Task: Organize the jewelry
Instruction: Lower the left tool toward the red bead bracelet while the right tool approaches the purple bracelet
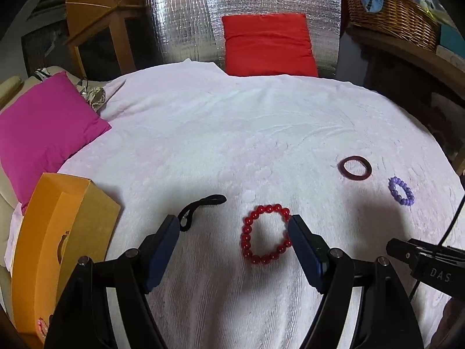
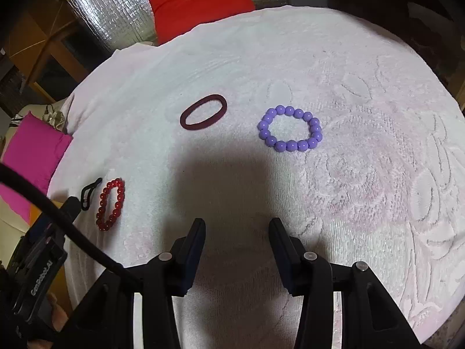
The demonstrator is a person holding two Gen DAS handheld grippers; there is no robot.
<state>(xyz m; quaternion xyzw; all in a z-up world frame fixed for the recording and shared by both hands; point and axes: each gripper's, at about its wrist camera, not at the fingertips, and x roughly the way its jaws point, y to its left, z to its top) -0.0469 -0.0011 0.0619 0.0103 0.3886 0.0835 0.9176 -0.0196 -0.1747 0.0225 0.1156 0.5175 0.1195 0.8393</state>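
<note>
Both tongs gape empty — the left tongs should slide right to straddle the red bead bracelet squarely, right tongs waiting.

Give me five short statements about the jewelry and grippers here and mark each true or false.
1. The red bead bracelet lies flat on the white towel. True.
2. The left gripper is clamped on the red bracelet. False: its jaws stand open, with nothing pressed between the pads.
3. The purple bead bracelet lies ahead of the right gripper. True.
4. The dark ring band sits inside the orange box. False: it lies on the towel, beside the purple bracelet.
5. The right gripper holds the black hair tie. False: it is empty, and the tie lies on the towel next to the red bracelet.
</note>
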